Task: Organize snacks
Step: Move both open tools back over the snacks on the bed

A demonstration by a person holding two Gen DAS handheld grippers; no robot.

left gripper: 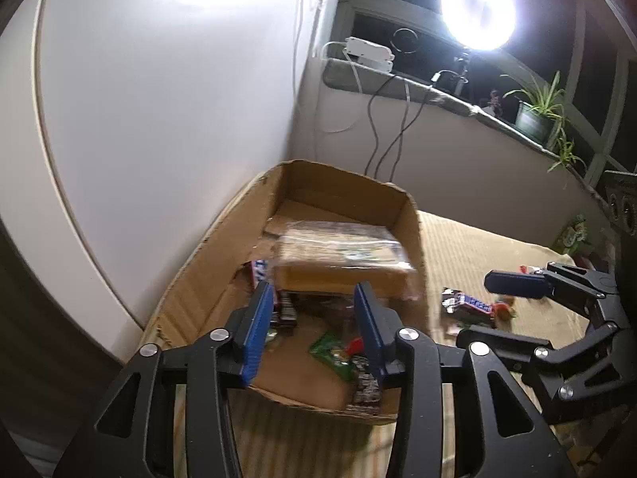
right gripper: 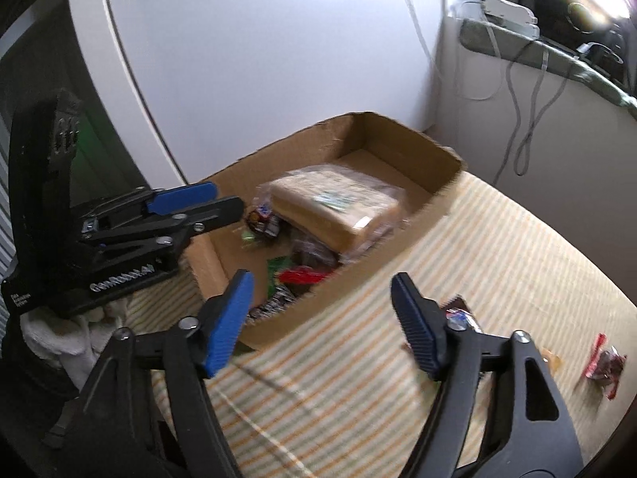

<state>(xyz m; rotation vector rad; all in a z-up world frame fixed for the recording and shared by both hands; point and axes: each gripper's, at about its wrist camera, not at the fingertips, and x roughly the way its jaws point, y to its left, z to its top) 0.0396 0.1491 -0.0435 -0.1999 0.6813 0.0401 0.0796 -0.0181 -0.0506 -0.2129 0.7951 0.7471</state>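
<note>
An open cardboard box (left gripper: 410,207) stands on a striped cloth. Inside it lies a big clear-wrapped tan package (left gripper: 342,255), blurred, on top of several small snacks, among them a green packet (left gripper: 330,352). My left gripper (left gripper: 314,302) hovers open over the near half of the box with nothing pressed between its blue pads. My right gripper (right gripper: 322,290) is open and empty above the box's (right gripper: 450,159) right wall; it also shows at the right in the left wrist view (left gripper: 477,310). A Snickers bar (left gripper: 469,302) lies on the cloth outside the box.
A red-wrapped sweet (right gripper: 601,362) lies on the striped cloth (right gripper: 438,239) to the right. A green packet (left gripper: 573,235) sits at the far right edge. A white wall stands close behind the box. The windowsill holds a potted plant (left gripper: 533,119), cables and a bright lamp (left gripper: 477,10).
</note>
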